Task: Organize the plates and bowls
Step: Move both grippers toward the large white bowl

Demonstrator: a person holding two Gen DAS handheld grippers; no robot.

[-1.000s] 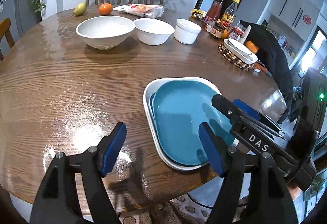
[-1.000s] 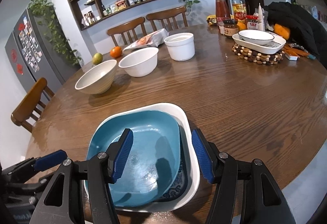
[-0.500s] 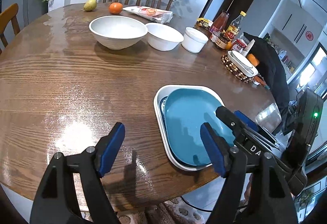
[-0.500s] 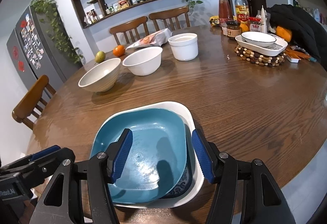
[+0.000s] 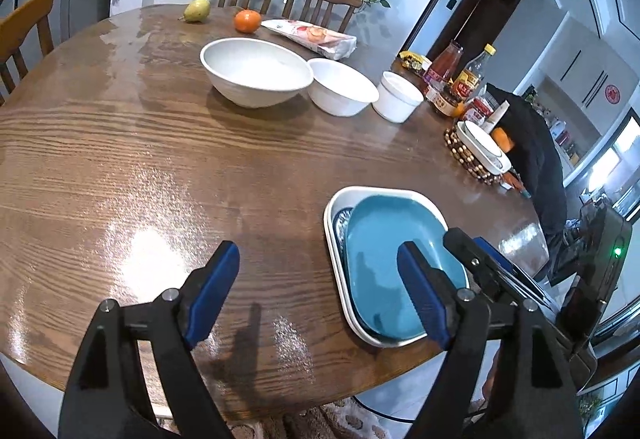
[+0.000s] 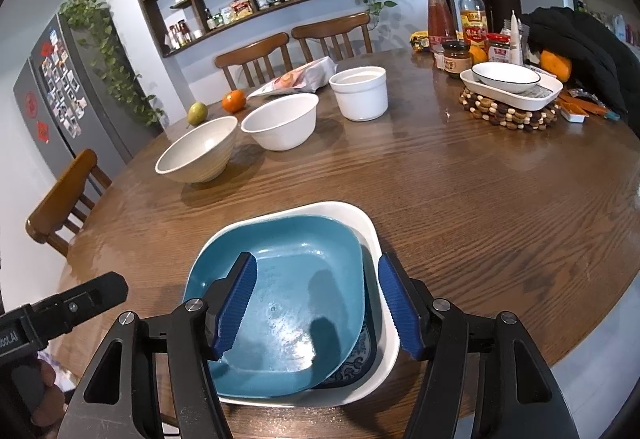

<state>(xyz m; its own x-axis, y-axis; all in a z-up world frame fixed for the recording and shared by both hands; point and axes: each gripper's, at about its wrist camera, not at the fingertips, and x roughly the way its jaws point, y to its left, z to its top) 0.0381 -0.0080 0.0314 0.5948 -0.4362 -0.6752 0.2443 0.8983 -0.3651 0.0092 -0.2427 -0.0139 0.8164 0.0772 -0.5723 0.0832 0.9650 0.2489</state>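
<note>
Plates: three stacked at the near edge of the round wooden counter (image 6: 460,179): teal plate (image 6: 288,295) on top, patterned blue plate (image 6: 362,353) under it with only its rim showing, white plate (image 6: 374,239) at the bottom. Top teal one sits skewed, not squared to the white one

Bowls: three white, in a row further back on the counter, well apart from the plate stack: ribbed bowl (image 6: 198,149), smooth bowl (image 6: 282,121), straight-sided ramekin (image 6: 360,91). Ribbed and smooth bowls nearly touching in the left wrist view; ramekin just beside the smooth one. All upright, none nested

Right hand-held gripper (image 6: 316,305) hovers over the plate stack, jaws spread wide, nothing between them; left finger above the teal plate, right finger above the white rim. Contact with the plates cannot be told

Left hand-held gripper (image 5: 318,295) over bare counter left of the stack, jaws wide apart, holding nothing; its right finger overlaps the teal plate in view

Other stuff: one orange (image 6: 234,99), one pear (image 6: 197,113), one snack packet (image 6: 300,77) behind the bowls; one beaded trivet (image 6: 508,111) at far right carrying a white dish with a black-rimmed bowl in it; two bottles (image 6: 472,13) and some jars behind it; three wooden chairs (image 6: 252,57) around the counter
</note>
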